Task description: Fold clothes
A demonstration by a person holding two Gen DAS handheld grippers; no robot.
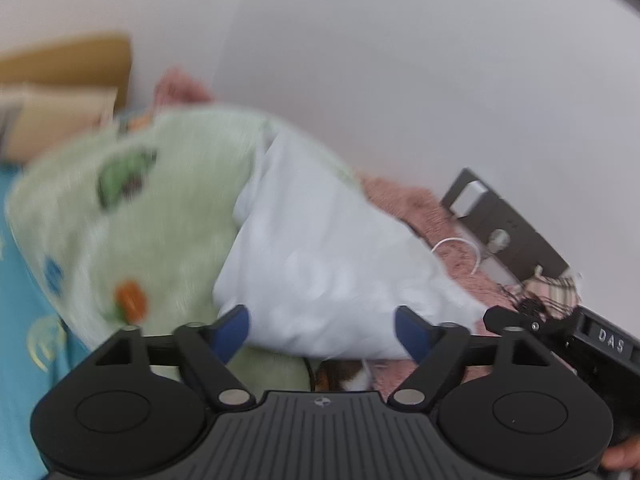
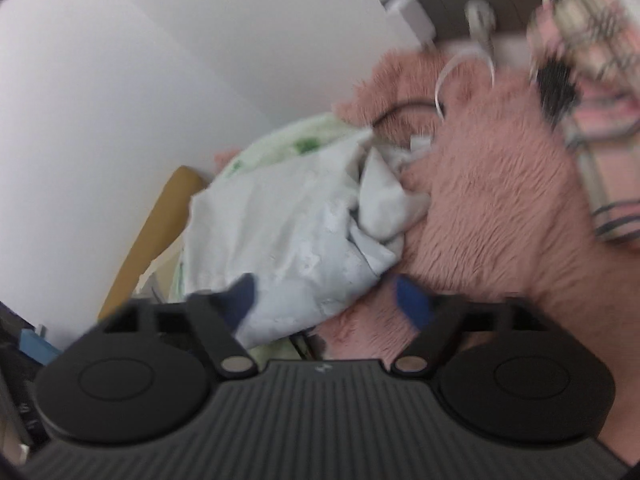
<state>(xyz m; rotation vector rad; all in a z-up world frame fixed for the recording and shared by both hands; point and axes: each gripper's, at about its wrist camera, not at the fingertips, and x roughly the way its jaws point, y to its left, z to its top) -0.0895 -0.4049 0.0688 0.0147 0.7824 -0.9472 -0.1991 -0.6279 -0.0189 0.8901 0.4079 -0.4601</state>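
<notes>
A white garment [image 1: 320,264] lies in a soft heap over a pale green printed cloth [image 1: 120,216] and a pink fluffy blanket [image 1: 424,208]. My left gripper [image 1: 322,330] stands open just in front of the heap, its blue pads wide apart and off the cloth. In the right wrist view the same white garment [image 2: 288,232] is crumpled beside the pink fluffy blanket [image 2: 500,200]. The right gripper [image 2: 326,300] is open too, and the garment's near edge lies between its blue pads without being pinched. The right gripper's black body [image 1: 592,344] shows at the left view's right edge.
A white wall rises close behind the bed. A dark panel with a plugged white charger [image 1: 472,196] and a looped white cable [image 1: 456,248] sits on the wall. A plaid cloth [image 2: 600,128] lies at the right, turquoise bedding [image 1: 16,280] at the left, and a yellow board [image 2: 160,232] beyond.
</notes>
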